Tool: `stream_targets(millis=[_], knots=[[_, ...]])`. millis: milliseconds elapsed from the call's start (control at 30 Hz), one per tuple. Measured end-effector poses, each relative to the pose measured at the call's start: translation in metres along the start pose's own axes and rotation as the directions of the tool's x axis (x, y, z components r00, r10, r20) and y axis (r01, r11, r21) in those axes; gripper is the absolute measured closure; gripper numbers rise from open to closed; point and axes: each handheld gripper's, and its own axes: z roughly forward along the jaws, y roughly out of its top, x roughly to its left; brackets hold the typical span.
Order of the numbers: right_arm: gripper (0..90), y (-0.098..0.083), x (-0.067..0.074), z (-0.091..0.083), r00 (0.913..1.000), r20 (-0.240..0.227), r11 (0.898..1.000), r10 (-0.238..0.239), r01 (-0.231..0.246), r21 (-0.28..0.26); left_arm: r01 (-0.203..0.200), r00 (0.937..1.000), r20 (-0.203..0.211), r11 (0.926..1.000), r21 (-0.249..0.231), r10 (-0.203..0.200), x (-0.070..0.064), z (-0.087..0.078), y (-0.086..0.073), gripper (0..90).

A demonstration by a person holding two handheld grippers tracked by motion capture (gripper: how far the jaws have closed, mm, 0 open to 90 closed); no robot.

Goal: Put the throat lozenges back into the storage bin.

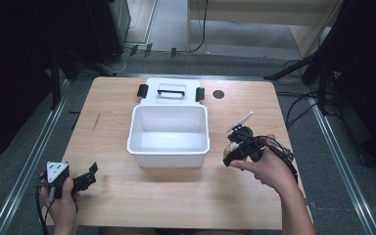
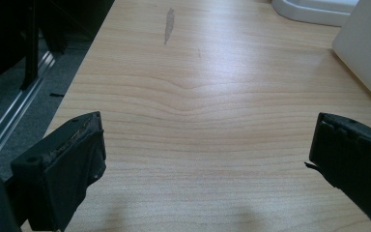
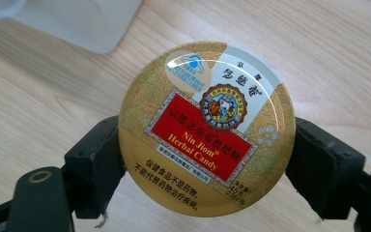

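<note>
Round candy tin (image 3: 206, 128), gold with a red label, clamped by its rim between both jaws of the right gripper (image 1: 236, 152). Held face up above the wooden table (image 1: 176, 196), just right of the white tub (image 1: 169, 149) and clear of its wall. Left gripper (image 1: 90, 175) resting low over the table, well to the left of the tub and nearer the front edge, jaws spread wide with only bare wood between them. White lid (image 1: 171, 90) lying behind the tub, touching its far wall.
</note>
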Motion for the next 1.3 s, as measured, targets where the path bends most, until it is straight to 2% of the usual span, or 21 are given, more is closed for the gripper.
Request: stream_targets(millis=[467, 900, 1300], knots=[[20.2, 0.028, 0.0, -0.008, 0.9999, -0.007, 1.0, -0.015, 0.015, -0.018, 0.004, 1.0, 0.001, 1.0, 0.001, -0.004, 0.0, 0.0, 0.0, 0.0], [20.2, 0.051, -0.002, -0.025, 0.9997, 0.022, 0.999, -0.012, 0.013, -0.04, 0.006, 1.0, 0.002, 1.0, 0.003, -0.006, 0.0, 0.001, 0.0, 0.0], [20.2, 0.073, 0.016, -0.043, 0.9973, 0.033, 0.995, -0.066, 0.068, -0.069, 0.014, 0.9999, 0.005, 0.9999, -0.001, -0.014, 0.001, 0.001, 0.0, 0.0]])
